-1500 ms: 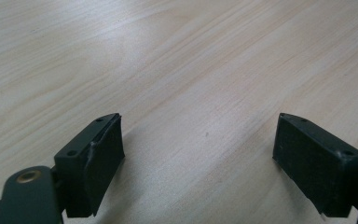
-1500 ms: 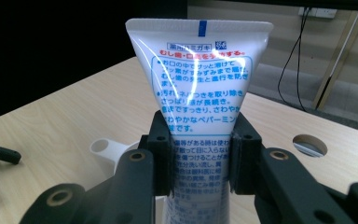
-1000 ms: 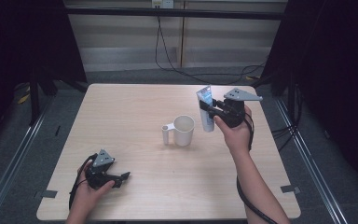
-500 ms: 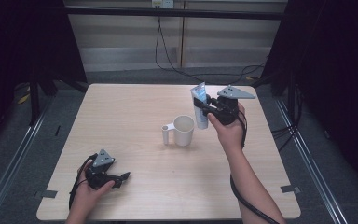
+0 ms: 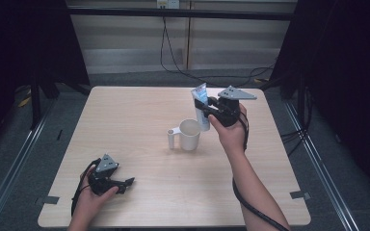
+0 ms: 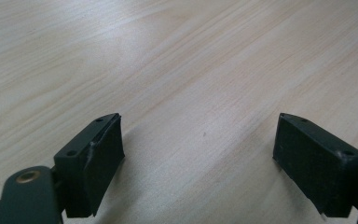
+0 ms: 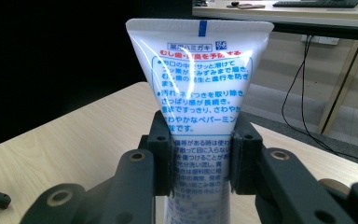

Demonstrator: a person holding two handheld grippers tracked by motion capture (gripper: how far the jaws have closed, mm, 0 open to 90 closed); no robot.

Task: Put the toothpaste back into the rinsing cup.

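A white and blue toothpaste tube [image 5: 201,105] stands upright in my right gripper [image 5: 211,111], crimped end up, just right of and above a white mug [image 5: 189,134] at the table's middle. In the right gripper view both jaws press on the tube [image 7: 199,107] at its middle, so my right gripper [image 7: 200,156] is shut on it. The mug stands upright, handle to the left, its inside looking bare. At the front left my left gripper [image 5: 127,183] rests low on the wooden table [image 5: 125,120]. Its jaws stand wide apart over bare wood in the left gripper view, left gripper [image 6: 198,163] open.
Dark floor, metal rails and cables surround the table. A cable [image 5: 250,202] trails from the right gripper along the forearm. The table's back left and front right are bare wood.
The right hand has carried the upright tube leftward, from beside the table's right back to close over the mug's right rim. The left hand has kept still.
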